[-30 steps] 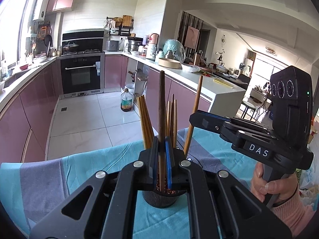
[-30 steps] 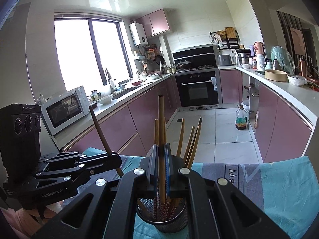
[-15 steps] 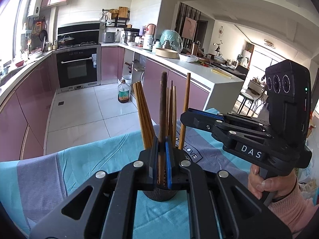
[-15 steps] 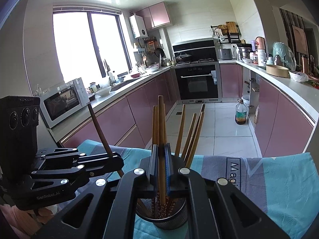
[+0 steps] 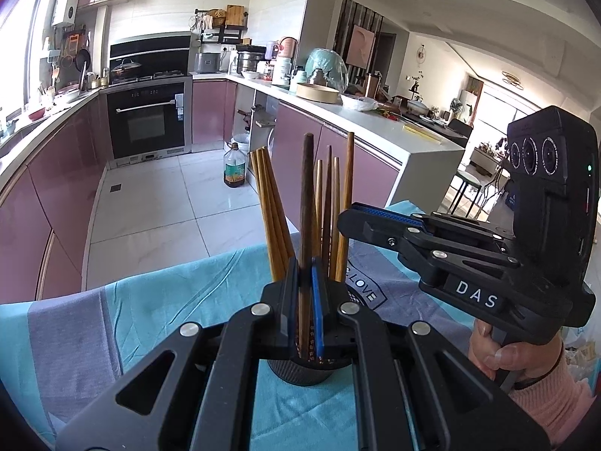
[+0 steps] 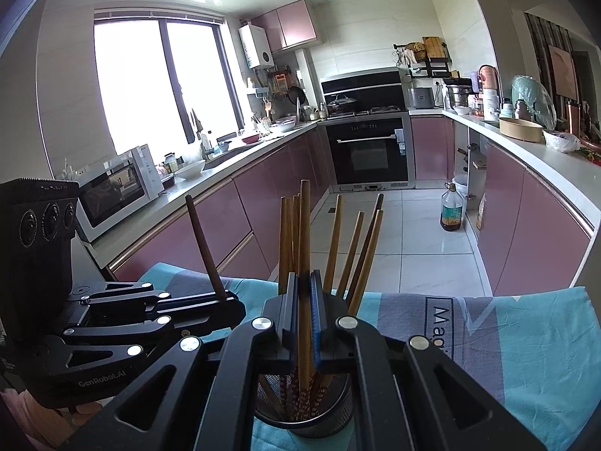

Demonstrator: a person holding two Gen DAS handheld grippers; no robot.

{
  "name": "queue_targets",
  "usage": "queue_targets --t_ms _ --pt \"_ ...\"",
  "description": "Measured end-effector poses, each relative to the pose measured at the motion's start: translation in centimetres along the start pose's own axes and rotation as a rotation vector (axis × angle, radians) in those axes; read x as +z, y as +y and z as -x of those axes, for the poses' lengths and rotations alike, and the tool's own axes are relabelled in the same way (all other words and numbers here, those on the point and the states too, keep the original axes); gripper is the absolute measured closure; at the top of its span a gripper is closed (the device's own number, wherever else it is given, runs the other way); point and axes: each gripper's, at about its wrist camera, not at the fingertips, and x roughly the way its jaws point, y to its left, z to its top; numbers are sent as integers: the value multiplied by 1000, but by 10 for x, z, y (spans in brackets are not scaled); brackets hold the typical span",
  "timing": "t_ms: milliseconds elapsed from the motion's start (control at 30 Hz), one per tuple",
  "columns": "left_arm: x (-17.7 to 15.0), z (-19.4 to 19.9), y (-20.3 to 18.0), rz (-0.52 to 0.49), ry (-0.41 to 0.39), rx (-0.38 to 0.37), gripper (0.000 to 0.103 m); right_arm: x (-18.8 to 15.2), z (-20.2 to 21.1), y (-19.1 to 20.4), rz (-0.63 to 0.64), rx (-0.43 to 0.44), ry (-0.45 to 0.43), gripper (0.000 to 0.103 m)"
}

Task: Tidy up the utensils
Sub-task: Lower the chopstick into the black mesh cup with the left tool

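Observation:
A black mesh utensil cup (image 6: 304, 409) stands on the teal cloth and holds several wooden chopsticks (image 6: 353, 251); it shows low in the left wrist view too (image 5: 304, 372). My left gripper (image 5: 306, 293) is shut on a dark brown chopstick (image 5: 307, 203) held upright over the cup. My right gripper (image 6: 305, 300) is shut on a lighter wooden chopstick (image 6: 305, 225), upright with its lower end inside the cup. Each gripper shows in the other's view, the right one (image 5: 465, 251) at the right, the left one (image 6: 124, 323) at the left.
A teal and grey cloth (image 6: 526, 338) covers the table. Beyond the table's edge lie a tiled kitchen floor, purple cabinets (image 6: 533, 225), an oven (image 6: 370, 150), a microwave (image 6: 116, 184) and an oil bottle (image 5: 234, 165) on the floor.
Both grippers have sunk a little towards the cup with their chopsticks. The right gripper's chopstick now stands closer among the others in the cup.

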Motion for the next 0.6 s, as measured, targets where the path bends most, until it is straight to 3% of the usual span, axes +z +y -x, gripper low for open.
queue_targets --t_ms 600 --pt "9 -21 14 26 7 25 96 -2 -11 -4 -32 15 19 98"
